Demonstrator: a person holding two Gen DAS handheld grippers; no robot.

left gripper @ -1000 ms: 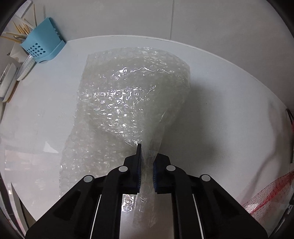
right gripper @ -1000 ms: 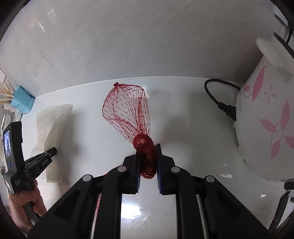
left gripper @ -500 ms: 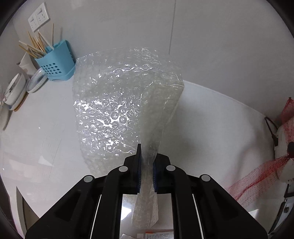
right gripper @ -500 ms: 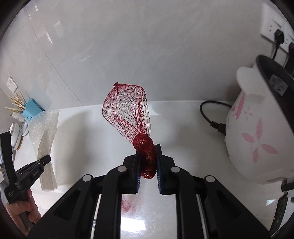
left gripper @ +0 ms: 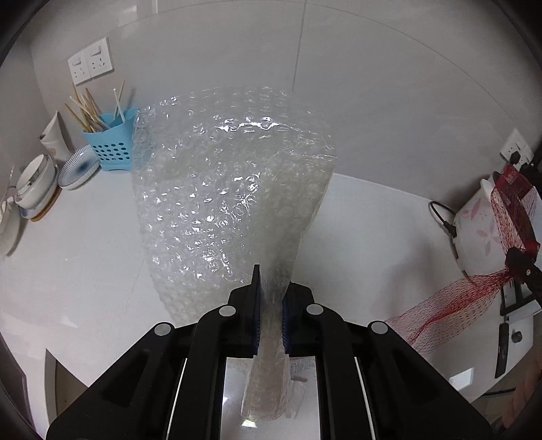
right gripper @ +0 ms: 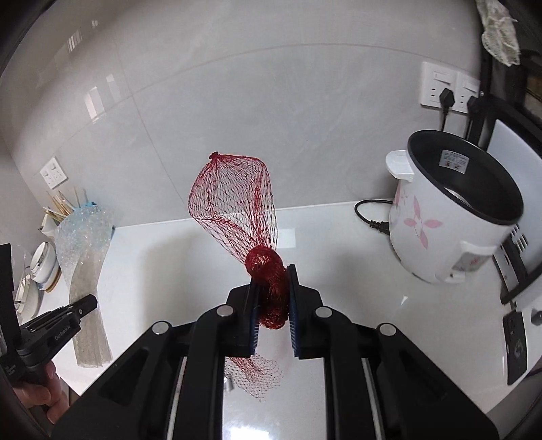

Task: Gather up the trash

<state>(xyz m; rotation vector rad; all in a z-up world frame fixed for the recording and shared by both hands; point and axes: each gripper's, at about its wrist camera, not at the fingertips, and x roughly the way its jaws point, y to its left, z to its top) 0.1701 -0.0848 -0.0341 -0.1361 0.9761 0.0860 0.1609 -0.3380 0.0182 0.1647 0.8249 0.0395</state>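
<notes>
The right claw [right gripper: 272, 304] pinches a red mesh bag [right gripper: 237, 210] above the white counter [right gripper: 338, 257].

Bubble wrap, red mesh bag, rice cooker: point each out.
bubble wrap [left gripper: 220, 189], left wrist view, middle of the sheet
red mesh bag [right gripper: 233, 199], right wrist view, netting above the knot
rice cooker [right gripper: 437, 237], right wrist view, white side wall

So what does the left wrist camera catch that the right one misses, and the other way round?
Only the left view shows the left gripper end on, jaws shut on the bubble wrap, plus the striped dish.

Only the right view shows the right gripper pinching the net's knot, the cooker's dark open top, and the cloth hanging top right.

Both show the wrap, red net, flowered cooker, blue holder of sticks, bowls and white counter.
</notes>
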